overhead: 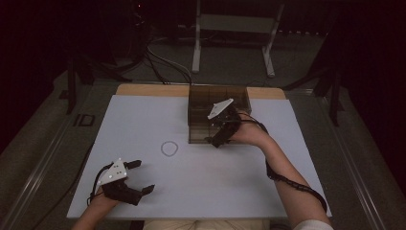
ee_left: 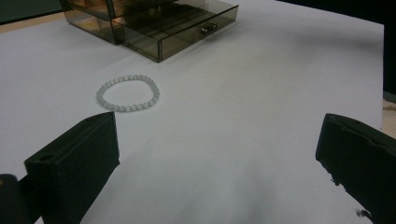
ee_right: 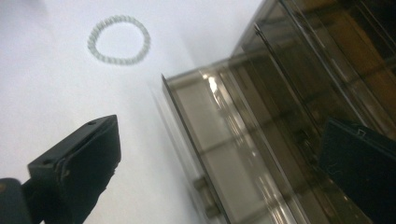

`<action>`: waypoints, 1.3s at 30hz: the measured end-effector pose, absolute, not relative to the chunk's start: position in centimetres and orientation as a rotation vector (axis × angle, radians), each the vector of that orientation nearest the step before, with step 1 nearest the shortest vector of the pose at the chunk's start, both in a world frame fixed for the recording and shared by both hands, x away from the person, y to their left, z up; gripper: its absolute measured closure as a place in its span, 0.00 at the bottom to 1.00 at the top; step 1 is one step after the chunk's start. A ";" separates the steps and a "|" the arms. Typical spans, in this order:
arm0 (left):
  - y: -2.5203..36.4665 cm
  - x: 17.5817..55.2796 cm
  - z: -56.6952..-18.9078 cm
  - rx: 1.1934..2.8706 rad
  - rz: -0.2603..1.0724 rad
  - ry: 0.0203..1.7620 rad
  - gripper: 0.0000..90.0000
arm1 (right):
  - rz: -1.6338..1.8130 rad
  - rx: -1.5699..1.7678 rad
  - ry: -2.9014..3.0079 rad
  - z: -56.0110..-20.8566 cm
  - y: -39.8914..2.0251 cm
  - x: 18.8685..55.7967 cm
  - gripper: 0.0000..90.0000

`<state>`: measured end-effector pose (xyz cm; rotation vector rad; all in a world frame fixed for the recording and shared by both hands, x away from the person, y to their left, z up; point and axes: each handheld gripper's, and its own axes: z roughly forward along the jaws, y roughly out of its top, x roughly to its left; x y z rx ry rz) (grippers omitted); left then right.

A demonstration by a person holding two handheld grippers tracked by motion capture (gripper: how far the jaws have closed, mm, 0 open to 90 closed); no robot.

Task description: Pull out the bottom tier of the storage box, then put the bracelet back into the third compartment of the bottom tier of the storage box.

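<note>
bracelet [ee_left: 128, 93] ahead of left gripper [overhead: 140, 176] | both jaws wide open, empty | right gripper [overhead: 214, 140] at drawer [ee_right: 243, 154]

No legible text, labels, brands, numbers or signs in any view; checked the smoked drawer box [ee_left: 154, 25], the white table sheet [overhead: 143, 124] and both sets of black jaws: all surfaces plain, nothing printed

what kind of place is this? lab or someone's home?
Likely a lab or recording room, not a home: a white table set up as a work area, cables trailing on the floor behind it, a metal stand beyond, and dark surroundings.
</note>
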<state>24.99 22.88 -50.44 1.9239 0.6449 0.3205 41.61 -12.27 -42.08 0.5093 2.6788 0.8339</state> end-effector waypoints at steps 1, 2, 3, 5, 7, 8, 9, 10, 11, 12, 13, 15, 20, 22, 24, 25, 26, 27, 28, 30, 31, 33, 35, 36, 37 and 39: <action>22.9 25.0 -50.4 1.924 0.320 0.645 0.01 | 0.845 0.502 2.680 -42.1 -12.0 41.6 0.00; 22.9 25.0 -50.4 1.924 0.319 0.645 0.01 | 0.852 0.499 2.680 -42.2 -11.7 41.5 0.00; 22.9 25.0 -50.4 1.923 0.320 0.645 0.01 | 0.858 0.495 2.678 -42.2 -11.4 41.4 0.00; 22.9 24.9 -50.4 1.921 0.319 0.644 0.01 | 0.869 0.482 2.679 -42.3 -11.0 41.4 0.00; 22.9 24.9 -50.4 1.921 0.317 0.643 0.01 | 0.881 0.477 2.674 -42.3 -10.5 41.3 0.00; 22.9 24.9 -50.4 1.920 0.316 0.643 0.01 | 0.891 0.483 2.674 -42.3 -10.4 41.3 0.00; 22.9 24.9 -50.4 1.922 0.316 0.643 0.01 | 0.903 0.491 2.674 -42.2 -10.2 41.3 0.00; 22.9 24.9 -50.4 1.924 0.317 0.643 0.01 | 0.913 0.487 2.674 -42.2 -10.1 41.4 0.00; 22.9 24.9 -50.4 1.924 0.316 0.642 0.01 | 0.917 0.489 2.677 -42.2 -9.9 41.4 0.00; 22.9 24.9 -50.4 1.922 0.316 0.643 0.01 | 0.923 0.493 2.680 -42.2 -9.8 41.4 0.00; 22.9 24.9 -50.4 1.920 0.316 0.643 0.01 | 0.922 0.490 2.679 -42.2 -9.6 41.4 0.00; 23.0 25.0 -50.4 1.920 0.316 0.645 0.01 | 0.930 0.486 2.677 -42.3 -9.3 41.4 0.00; 23.0 24.9 -50.4 1.922 0.316 0.642 0.01 | 0.970 0.490 2.677 -42.5 -8.7 41.3 0.00; 23.0 25.0 -50.4 1.923 0.315 0.642 0.01 | 0.978 0.484 2.686 -42.6 -8.2 41.2 0.00; 23.0 25.0 -50.4 1.923 0.316 0.643 0.01 | 0.968 0.471 2.687 -42.7 -7.8 41.1 0.00; 23.0 25.0 -50.4 1.923 0.316 0.643 0.01 | 0.968 0.471 2.687 -42.7 -7.8 41.1 0.00; 23.0 24.9 -50.4 1.920 0.315 0.643 0.01 | 0.971 0.464 2.688 -42.8 -7.4 41.1 0.00; 23.0 24.9 -50.4 1.920 0.315 0.643 0.01 | 0.971 0.464 2.688 -42.8 -7.4 41.1 0.00; 23.0 24.9 -50.4 1.922 0.315 0.644 0.01 | 0.978 0.456 2.696 -42.9 -7.0 41.0 0.00; 23.0 24.9 -50.4 1.920 0.316 0.644 0.01 | 0.990 0.452 2.697 -43.1 -6.7 40.9 0.00; 23.0 24.9 -50.4 1.920 0.316 0.644 0.01 | 0.990 0.452 2.697 -43.1 -6.7 40.9 0.00; 23.0 24.9 -50.4 1.919 0.318 0.643 0.01 | 1.005 0.450 2.697 -43.3 -6.4 40.8 0.00; 23.0 24.9 -50.4 1.921 0.317 0.644 0.01 | 1.026 0.458 2.702 -43.5 -6.1 40.7 0.00; 23.0 24.9 -50.4 1.921 0.317 0.643 0.01 | 1.031 0.461 2.700 -43.5 -6.0 40.7 0.00; 23.0 24.9 -50.4 1.919 0.317 0.643 0.01 | 1.047 0.462 2.696 -43.8 -5.5 40.6 0.00; 23.0 24.9 -50.4 1.920 0.318 0.641 0.01 | 1.047 0.463 2.697 -43.8 -5.3 40.6 0.00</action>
